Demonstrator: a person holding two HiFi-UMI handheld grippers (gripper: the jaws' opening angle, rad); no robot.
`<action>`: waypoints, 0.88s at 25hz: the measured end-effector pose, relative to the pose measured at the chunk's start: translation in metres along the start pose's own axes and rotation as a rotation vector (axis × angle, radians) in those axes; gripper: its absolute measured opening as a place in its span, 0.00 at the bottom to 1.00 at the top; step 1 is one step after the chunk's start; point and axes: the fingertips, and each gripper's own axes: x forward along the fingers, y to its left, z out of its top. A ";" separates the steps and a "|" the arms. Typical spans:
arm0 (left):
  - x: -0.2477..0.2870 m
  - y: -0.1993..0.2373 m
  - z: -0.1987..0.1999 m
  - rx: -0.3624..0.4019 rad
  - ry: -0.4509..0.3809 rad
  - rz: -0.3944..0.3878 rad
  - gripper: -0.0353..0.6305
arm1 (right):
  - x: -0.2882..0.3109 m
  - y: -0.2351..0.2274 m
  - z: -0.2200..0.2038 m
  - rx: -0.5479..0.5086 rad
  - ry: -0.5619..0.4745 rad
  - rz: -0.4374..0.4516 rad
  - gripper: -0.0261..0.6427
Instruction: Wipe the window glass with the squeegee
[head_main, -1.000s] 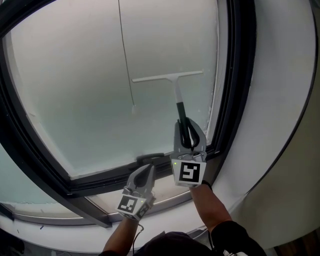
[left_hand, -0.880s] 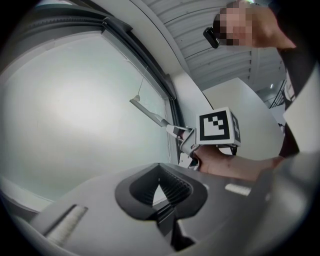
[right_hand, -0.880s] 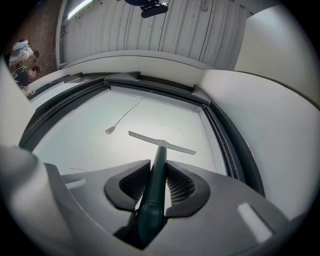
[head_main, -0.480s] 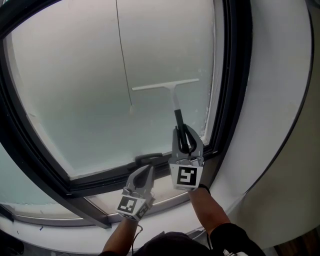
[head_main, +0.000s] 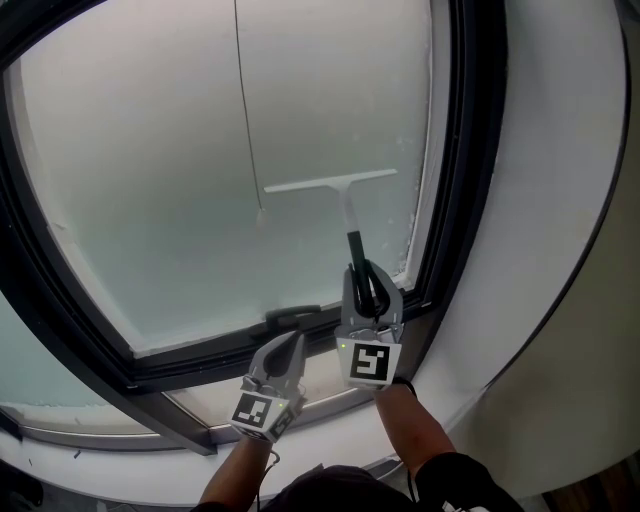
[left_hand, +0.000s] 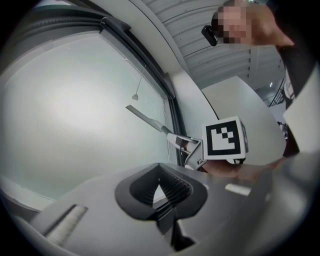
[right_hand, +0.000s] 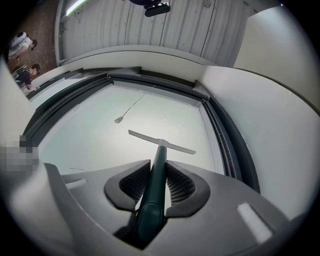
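**Clerk:** Item one was entered: a slim squeegee with a pale straight blade and a dark green handle (head_main: 351, 215). Where was it found?

**Checker:** It was logged against the pale, frosted window glass (head_main: 150, 180). The blade was laid nearly level near the dark window frame (head_main: 470, 150) on the right side, with the handle pointing down. The handle was clamped between the jaws of the right gripper (head_main: 366, 278), low on the green part.

**Clerk:** Handling notes?

**Checker:** It was judged light and stiff, with a blade edge that was probably soft and easily tilted off the pane. The handle looked smooth, so a firm hold on the green part, well below the blade, was advised.

**Clerk:** And the left gripper (head_main: 293, 342)?

**Checker:** It was recorded closed and empty, held low before the frame's bottom edge, apart from the squeegee.

**Clerk:** Containers?

**Checker:** None were seen, so no contents were entered. A thin hanging cord (head_main: 245, 110) was noted left of the blade.
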 end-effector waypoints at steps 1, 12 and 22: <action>0.000 0.000 -0.001 -0.001 0.002 -0.001 0.05 | -0.001 0.000 -0.002 -0.003 0.008 0.001 0.19; 0.000 0.000 -0.012 -0.018 0.021 -0.001 0.05 | -0.014 0.005 -0.023 0.004 0.054 0.004 0.19; -0.001 -0.003 -0.020 -0.045 0.039 0.005 0.05 | -0.028 0.007 -0.036 0.028 0.085 0.016 0.19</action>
